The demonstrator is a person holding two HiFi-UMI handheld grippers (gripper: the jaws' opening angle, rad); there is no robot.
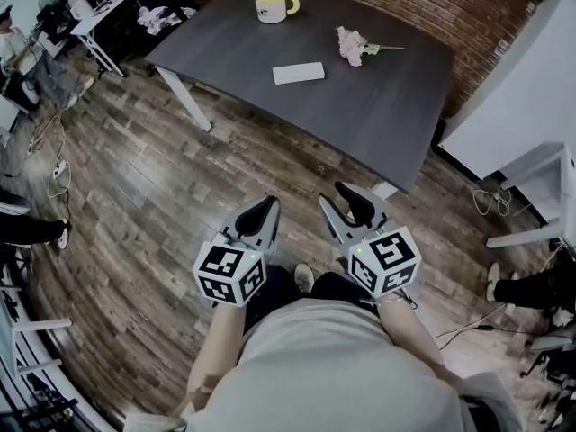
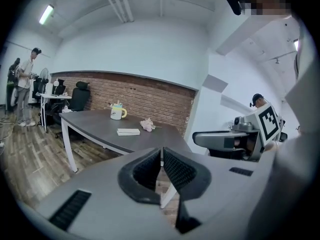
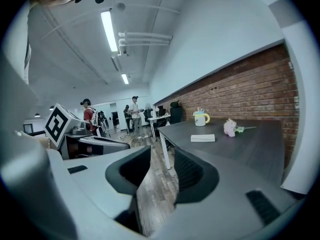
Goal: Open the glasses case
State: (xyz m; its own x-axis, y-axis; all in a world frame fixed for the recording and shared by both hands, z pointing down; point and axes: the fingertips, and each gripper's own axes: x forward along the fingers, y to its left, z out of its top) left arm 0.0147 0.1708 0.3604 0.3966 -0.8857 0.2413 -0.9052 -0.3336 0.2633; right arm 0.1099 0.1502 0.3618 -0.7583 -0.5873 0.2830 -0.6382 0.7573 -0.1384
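The glasses case [image 1: 299,73] is a flat white closed box lying on the dark table [image 1: 378,115], far ahead of both grippers. It also shows small in the left gripper view as the case [image 2: 128,131] and in the right gripper view as the case [image 3: 202,138]. My left gripper [image 1: 264,211] hangs over the wooden floor short of the table; its jaws [image 2: 161,151] meet at the tips with nothing in them. Beside it my right gripper [image 1: 346,202] stands open, and floor shows through its gap [image 3: 161,159]. Neither touches anything.
On the table stand a white mug with a yellow handle [image 1: 270,4] and a pink flower [image 1: 353,46]. A white table leg [image 1: 184,97] reaches the floor. A white cabinet [image 1: 513,106] stands right, cables [image 1: 490,201] lie below it, and a desk with people [image 1: 90,16] is far left.
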